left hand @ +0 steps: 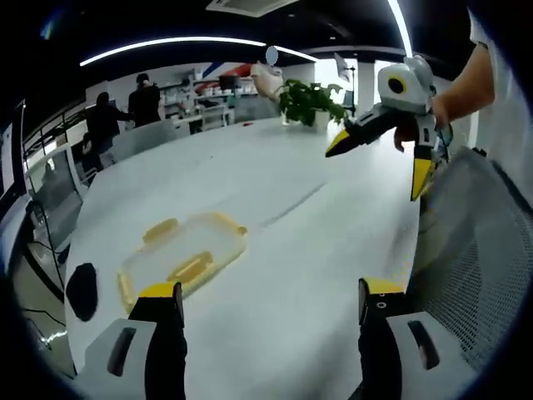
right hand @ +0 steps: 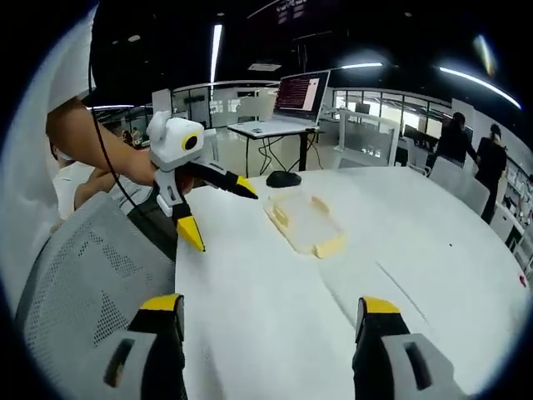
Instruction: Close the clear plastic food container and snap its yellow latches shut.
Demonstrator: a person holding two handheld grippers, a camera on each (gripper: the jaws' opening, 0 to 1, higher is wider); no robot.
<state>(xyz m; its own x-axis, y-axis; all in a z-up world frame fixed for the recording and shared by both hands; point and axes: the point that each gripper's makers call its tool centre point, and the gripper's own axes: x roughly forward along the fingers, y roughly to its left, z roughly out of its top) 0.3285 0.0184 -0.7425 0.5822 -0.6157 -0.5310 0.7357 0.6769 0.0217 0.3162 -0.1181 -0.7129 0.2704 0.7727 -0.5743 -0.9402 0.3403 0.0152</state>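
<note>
A low clear plastic food container (left hand: 183, 254) with yellow latches lies flat on the white table (left hand: 316, 242), just ahead of my left gripper (left hand: 268, 293) and slightly to its left. That gripper is open with nothing between its jaws. My right gripper (left hand: 379, 162) hangs above the table's right side in a person's hand, jaws spread wide and empty. In the right gripper view the container (right hand: 306, 221) lies mid-table, well ahead of my open right gripper (right hand: 271, 306). My left gripper (right hand: 221, 215) hovers open to the container's left. Whether the latches are snapped I cannot tell.
A grey mesh chair (left hand: 475, 233) (right hand: 83, 267) stands at the table's near edge. A black rounded object (left hand: 82, 290) (right hand: 283, 178) lies just beyond the container. A potted plant (left hand: 310, 100) sits at the table's far end. People (left hand: 125, 108) stand in the background.
</note>
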